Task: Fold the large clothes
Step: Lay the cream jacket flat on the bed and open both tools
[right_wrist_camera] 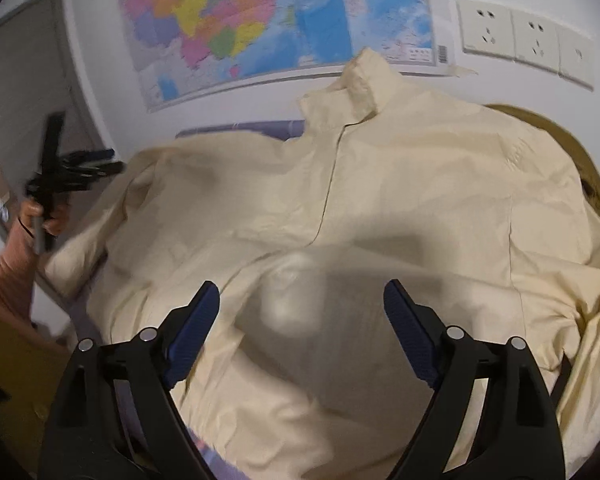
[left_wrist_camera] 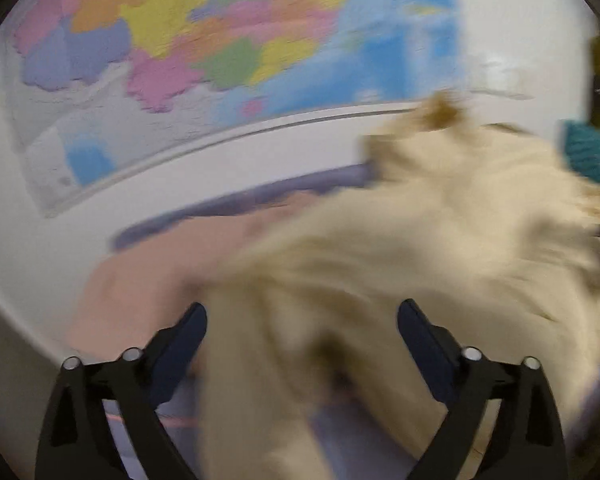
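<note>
A large cream jacket (right_wrist_camera: pixel 380 208) lies spread on the table, collar (right_wrist_camera: pixel 364 80) toward the wall. My right gripper (right_wrist_camera: pixel 302 300) is open just above its middle, holding nothing. My left gripper (left_wrist_camera: pixel 302 316) is open over the jacket's blurred left part (left_wrist_camera: pixel 420 240); cloth lies between its fingers but they are not shut on it. The left gripper also shows in the right wrist view (right_wrist_camera: pixel 80 168), held in a hand beyond the jacket's left sleeve.
A coloured map (right_wrist_camera: pixel 284 24) hangs on the white wall, with sockets (right_wrist_camera: pixel 524 40) to its right. A purple table covering (right_wrist_camera: pixel 240 128) shows behind the jacket. A door (right_wrist_camera: pixel 24 80) stands at the left. A teal object (left_wrist_camera: pixel 588 152) is at the right.
</note>
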`<state>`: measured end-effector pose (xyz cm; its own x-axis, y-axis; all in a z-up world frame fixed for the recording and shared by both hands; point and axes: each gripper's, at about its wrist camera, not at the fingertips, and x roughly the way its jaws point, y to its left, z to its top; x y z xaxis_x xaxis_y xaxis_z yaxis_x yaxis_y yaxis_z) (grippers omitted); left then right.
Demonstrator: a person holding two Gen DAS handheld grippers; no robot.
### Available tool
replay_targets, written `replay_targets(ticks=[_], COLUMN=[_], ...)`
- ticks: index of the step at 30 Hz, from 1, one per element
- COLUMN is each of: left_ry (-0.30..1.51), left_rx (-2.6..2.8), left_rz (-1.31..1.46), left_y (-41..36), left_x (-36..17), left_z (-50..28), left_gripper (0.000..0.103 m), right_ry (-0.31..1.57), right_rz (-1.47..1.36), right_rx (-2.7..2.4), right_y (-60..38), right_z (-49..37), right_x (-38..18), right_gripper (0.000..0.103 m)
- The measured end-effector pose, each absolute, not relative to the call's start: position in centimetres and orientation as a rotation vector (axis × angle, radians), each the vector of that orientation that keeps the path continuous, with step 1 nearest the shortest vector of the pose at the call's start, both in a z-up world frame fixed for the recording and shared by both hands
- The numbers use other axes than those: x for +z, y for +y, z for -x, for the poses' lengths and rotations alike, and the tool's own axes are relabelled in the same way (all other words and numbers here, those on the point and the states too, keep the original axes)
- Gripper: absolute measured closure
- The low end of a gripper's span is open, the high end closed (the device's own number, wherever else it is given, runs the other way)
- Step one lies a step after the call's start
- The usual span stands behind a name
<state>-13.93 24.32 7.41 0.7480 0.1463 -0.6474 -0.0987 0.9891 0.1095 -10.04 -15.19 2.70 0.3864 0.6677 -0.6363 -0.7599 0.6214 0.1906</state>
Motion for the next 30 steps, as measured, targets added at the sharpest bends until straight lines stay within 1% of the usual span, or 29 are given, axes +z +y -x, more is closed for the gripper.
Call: replay_targets(ticks=[2, 3, 5, 6, 8, 10, 12, 13, 14, 16, 17, 18, 19, 21, 22, 24, 25, 26, 30], left_ry=[0.718, 0.751, 0.832, 0.864, 0.919, 0.924, 0.906, 0.896, 0.889, 0.901, 0.904, 0.904, 0.903, 0.878, 0.865, 0.848, 0.850, 0.856, 0.873], left_rx=[0.017, -0.036, -0.053, -0.051, -0.062, -0.056, -0.035, -0.029, -0.027, -0.033, -0.047, -0.072, -0.102, -0.165, -0.188, -0.223, -0.233, -0.247, -0.293], left_rz=[-0.024, -0.004, -0.007, -0.001, 0.066, 0.115, 0.155, 0.169, 0.184, 0.206, 0.204, 0.192, 0.182, 0.166, 0.154, 0.130, 0.120, 0.106, 0.008], left_y=[22.8, 21.9, 20.4, 20.2, 20.5, 21.2, 21.9, 22.1, 22.3, 22.0, 21.6, 21.2, 20.8, 20.1, 19.7, 18.5, 18.1, 17.5, 13.9], left_x=[6.6, 5.4, 2.5, 1.5, -0.4, -0.9, -0.8, -0.7, -0.6, -0.9, -1.1, -1.2, -1.3, -1.3, -1.3, -1.7, -1.9, -2.2, -3.3], left_z=[15.5, 15.9, 15.6, 15.2, 14.4, 13.5, 12.8, 12.8, 12.7, 12.9, 13.5, 14.2, 14.9, 16.4, 17.4, 19.2, 19.7, 20.0, 21.0], left_gripper=[0.009, 0.009, 0.009, 0.009, 0.009, 0.009, 0.009, 0.009, 0.009, 0.010, 0.010, 0.010, 0.010, 0.010, 0.010, 0.009, 0.009, 0.009, 0.009], right_ry=[0.736, 0.739, 0.745, 0.744, 0.755, 0.799, 0.825, 0.831, 0.847, 0.908, 0.897, 0.882, 0.876, 0.813, 0.772, 0.723, 0.704, 0.709, 0.772], right_rz=[0.226, 0.268, 0.351, 0.404, 0.458, 0.409, 0.317, 0.280, 0.252, 0.227, 0.226, 0.209, 0.191, 0.116, 0.078, 0.030, 0.009, -0.008, -0.020], right_rx=[0.905, 0.897, 0.874, 0.850, 0.843, 0.860, 0.870, 0.860, 0.852, 0.829, 0.827, 0.829, 0.826, 0.813, 0.812, 0.782, 0.759, 0.722, 0.616], right_y=[-14.1, -13.3, -11.8, -11.0, -9.5, -8.9, -8.9, -8.9, -8.8, -8.3, -8.4, -9.0, -9.6, -12.8, -14.9, -18.5, -20.6, -23.0, -28.7], right_z=[10.9, 11.0, 11.1, 10.9, 10.1, 8.5, 6.5, 5.7, 4.8, 3.9, 4.1, 4.3, 4.5, 5.8, 6.7, 8.3, 9.1, 9.9, 12.5], right_x=[2.0, 1.4, -0.2, -1.0, -2.5, -2.8, -2.3, -2.2, -2.5, -4.0, -4.0, -3.6, -3.2, -1.3, -0.2, 0.8, 1.0, 0.8, -1.4], right_gripper=[0.015, 0.015, 0.016, 0.019, 0.032, 0.065, 0.077, 0.078, 0.077, 0.073, 0.072, 0.065, 0.053, 0.045, 0.038, 0.030, 0.028, 0.028, 0.026])
